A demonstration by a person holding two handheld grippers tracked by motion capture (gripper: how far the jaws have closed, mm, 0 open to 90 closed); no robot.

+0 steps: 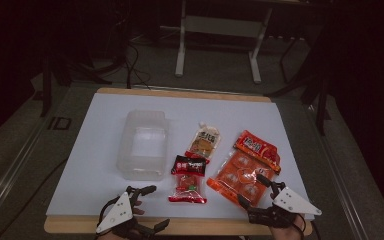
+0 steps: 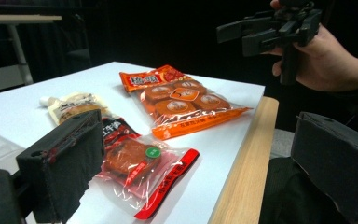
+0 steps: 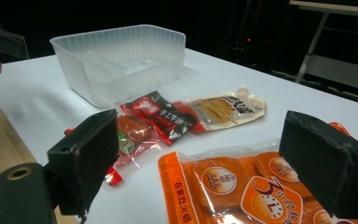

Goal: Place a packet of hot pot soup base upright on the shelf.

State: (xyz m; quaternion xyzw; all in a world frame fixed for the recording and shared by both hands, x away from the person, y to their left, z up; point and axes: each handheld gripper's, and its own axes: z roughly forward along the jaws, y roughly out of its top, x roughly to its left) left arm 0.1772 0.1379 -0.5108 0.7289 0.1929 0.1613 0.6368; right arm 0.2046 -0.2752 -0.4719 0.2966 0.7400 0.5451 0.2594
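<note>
High view — clear plastic tub (image 1: 144,145) holds nothing.

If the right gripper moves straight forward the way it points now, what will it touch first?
Probably the large orange clear-plastic packet of round cakes, lying just ahead of the open right gripper; depth is uncertain.

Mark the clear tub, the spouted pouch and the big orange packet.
clear tub (image 1: 145,145), high view, on its floor.
spouted pouch (image 3: 226,108), right gripper view, on the middle of its printed face.
big orange packet (image 2: 186,105), left gripper view, on the cakes at its middle.
</note>
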